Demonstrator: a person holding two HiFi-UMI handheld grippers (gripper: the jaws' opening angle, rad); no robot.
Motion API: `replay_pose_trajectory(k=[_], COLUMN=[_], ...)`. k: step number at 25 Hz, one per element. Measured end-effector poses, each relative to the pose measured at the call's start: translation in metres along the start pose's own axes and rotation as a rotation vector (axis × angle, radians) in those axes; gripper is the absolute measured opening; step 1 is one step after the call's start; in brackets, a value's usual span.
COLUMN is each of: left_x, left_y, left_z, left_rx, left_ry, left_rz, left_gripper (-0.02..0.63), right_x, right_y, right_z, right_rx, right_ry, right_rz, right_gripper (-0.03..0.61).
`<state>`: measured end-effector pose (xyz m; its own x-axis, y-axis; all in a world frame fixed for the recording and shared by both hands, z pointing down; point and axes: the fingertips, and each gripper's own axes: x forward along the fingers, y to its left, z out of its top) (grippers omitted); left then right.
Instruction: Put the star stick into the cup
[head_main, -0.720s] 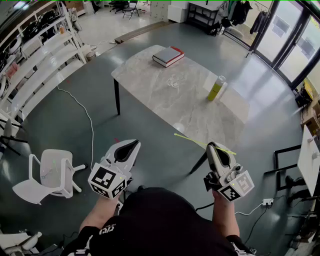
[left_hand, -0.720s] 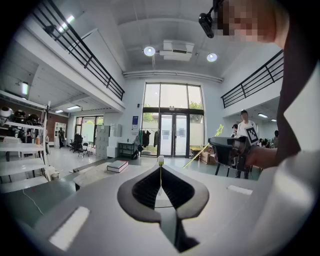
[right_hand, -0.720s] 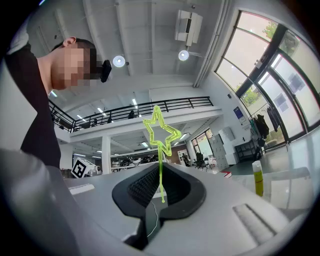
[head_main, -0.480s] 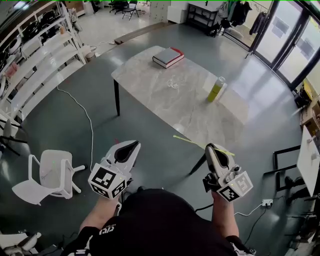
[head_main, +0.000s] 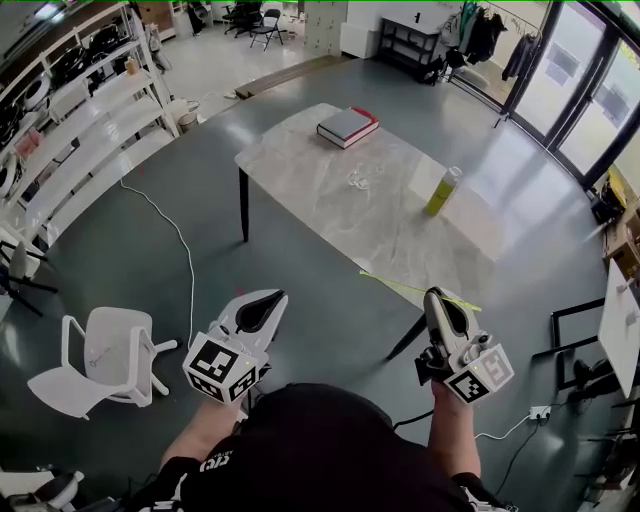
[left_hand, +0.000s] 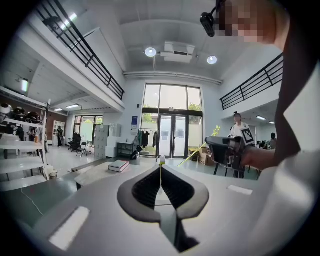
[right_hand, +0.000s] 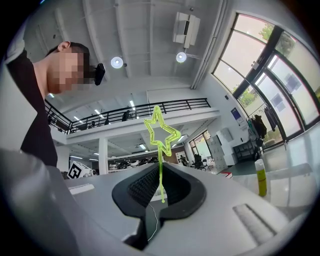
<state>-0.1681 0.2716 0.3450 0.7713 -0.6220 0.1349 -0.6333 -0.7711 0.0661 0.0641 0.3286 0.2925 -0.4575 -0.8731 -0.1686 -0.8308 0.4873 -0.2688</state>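
My right gripper (head_main: 438, 297) is shut on the thin yellow-green star stick (head_main: 400, 286), which juts out sideways past its tip in the head view. The right gripper view has the stick's star (right_hand: 160, 132) standing above the closed jaws of the right gripper (right_hand: 160, 169). My left gripper (head_main: 264, 302) is shut and holds nothing; the left gripper view shows its tips (left_hand: 160, 168) meeting. Both grippers hang over the floor, short of the marble table (head_main: 320, 210). A small clear cup (head_main: 362, 179) sits mid-table, far from both grippers.
A yellow-green bottle (head_main: 441, 192) stands on the table's right part and a book (head_main: 347, 127) lies at its far end. A white chair (head_main: 100, 355) lies tipped on the floor to the left. White shelves (head_main: 90, 110) line the left wall and a cable (head_main: 185, 260) crosses the floor.
The head view has shifted a little, so the table and both grippers sit slightly lower and further right. The right gripper still holds the stick.
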Motion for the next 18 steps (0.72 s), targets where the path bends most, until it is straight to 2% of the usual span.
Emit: replay_pose_trajectory(k=[7, 12, 18], left_x=[-0.025, -0.033, -0.016], left_y=[0.03, 0.052, 0.062], left_z=[-0.015, -0.02, -0.017], left_rx=[-0.01, -0.034, -0.031], left_ry=[-0.008, -0.007, 0.01], left_rz=[-0.018, -0.012, -0.015], left_gripper=[0.006, 0.006, 0.006], right_x=[0.022, 0.036, 0.051], right_y=[0.011, 0.023, 0.003], right_z=[-0.013, -0.027, -0.026], right_rx=[-0.01, 0.005, 0.053], right_ry=[-0.012, 0.015, 0.004], right_rz=[-0.056, -0.063, -0.067], right_gripper=[0.029, 0.029, 0.029])
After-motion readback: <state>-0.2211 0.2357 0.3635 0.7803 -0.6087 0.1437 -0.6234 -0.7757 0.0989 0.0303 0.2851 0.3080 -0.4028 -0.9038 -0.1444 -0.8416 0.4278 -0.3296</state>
